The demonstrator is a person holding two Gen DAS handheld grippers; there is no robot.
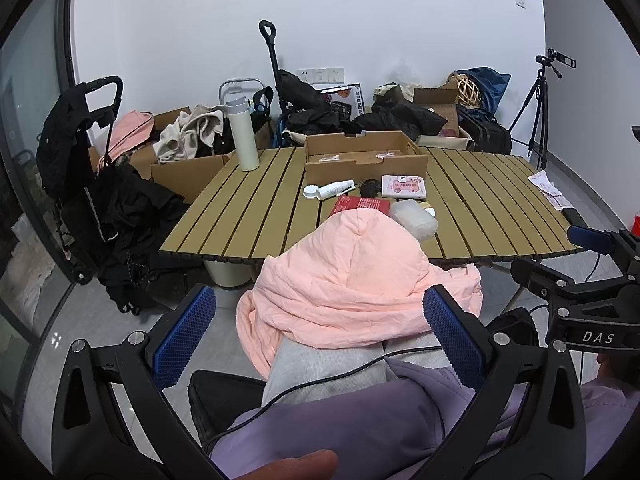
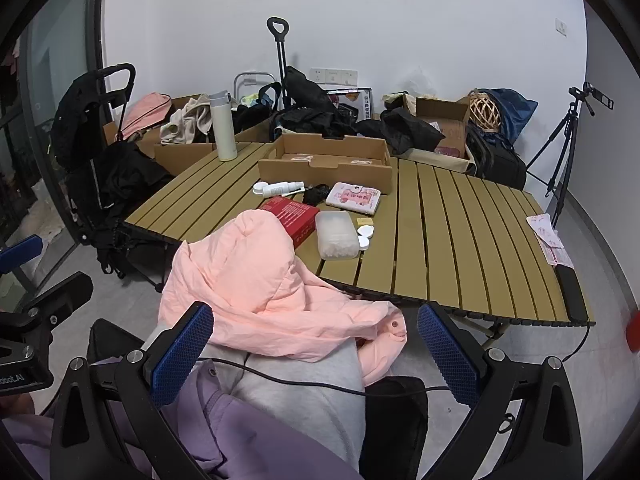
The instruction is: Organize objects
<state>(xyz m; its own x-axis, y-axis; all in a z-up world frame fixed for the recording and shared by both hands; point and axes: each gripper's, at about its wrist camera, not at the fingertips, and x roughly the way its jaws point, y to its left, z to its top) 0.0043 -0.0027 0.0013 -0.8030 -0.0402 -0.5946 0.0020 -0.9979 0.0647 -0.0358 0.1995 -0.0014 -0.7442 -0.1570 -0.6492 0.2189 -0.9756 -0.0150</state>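
Tools [image 1: 320,332] wide, slat tbl [image 1: 256,208], cluttered rm

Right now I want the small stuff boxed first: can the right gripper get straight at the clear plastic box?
Probably not directly: the right gripper is open and empty, but the pink jacket lies heaped between it and the clear plastic box.

one cardboard tray [image 2: 326,162], one flask [image 2: 223,126], one red box [image 2: 294,216], one tripod [image 2: 568,136].
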